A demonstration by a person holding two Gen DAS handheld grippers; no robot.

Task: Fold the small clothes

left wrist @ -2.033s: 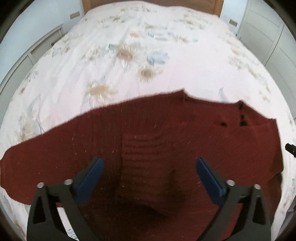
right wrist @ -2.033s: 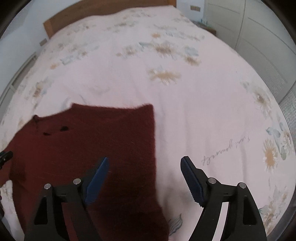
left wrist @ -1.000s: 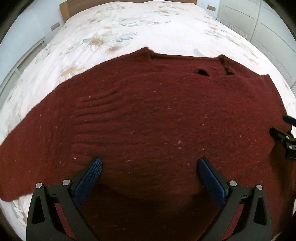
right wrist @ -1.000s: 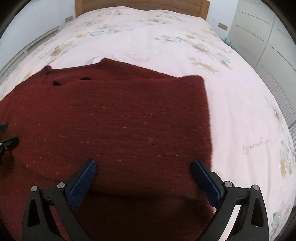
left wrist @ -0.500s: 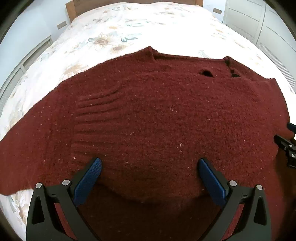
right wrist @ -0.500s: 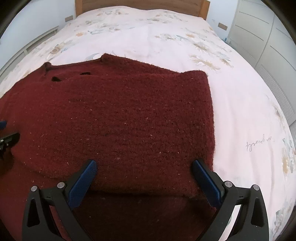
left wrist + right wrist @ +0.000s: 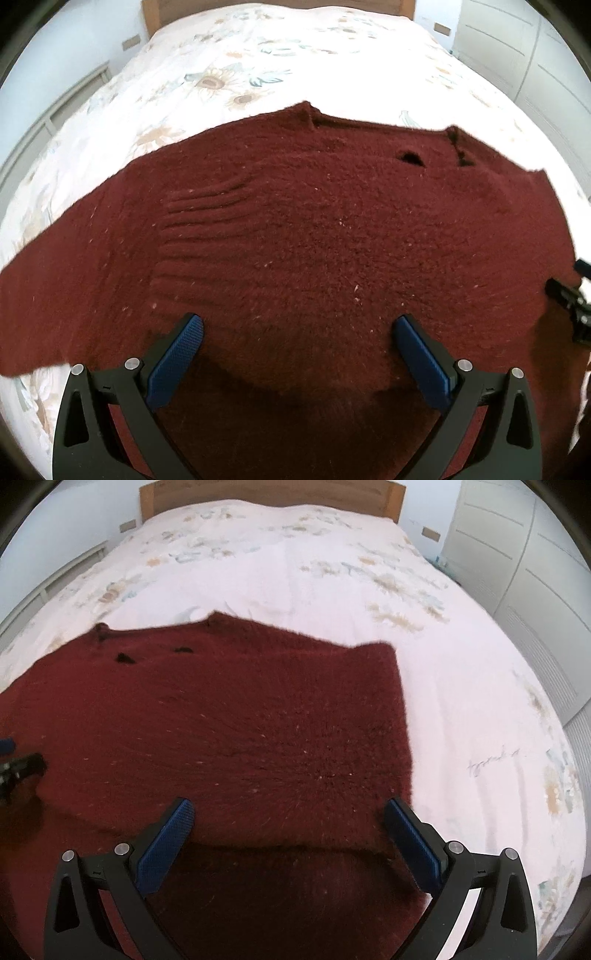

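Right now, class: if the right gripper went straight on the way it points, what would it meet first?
The right gripper, jaws wide open, points low across the dark red knitted sweater spread on the floral bedspread. It would most likely meet the sweater's folded edge just ahead first, though depth is unclear.

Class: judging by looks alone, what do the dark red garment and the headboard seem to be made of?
Dark red garment: probably wool-type knit, matte and fuzzy, with ribbed rows and pale flecks. Headboard: apparently wood or wood veneer, smooth with a tan grain-like tone; which one can't be told.
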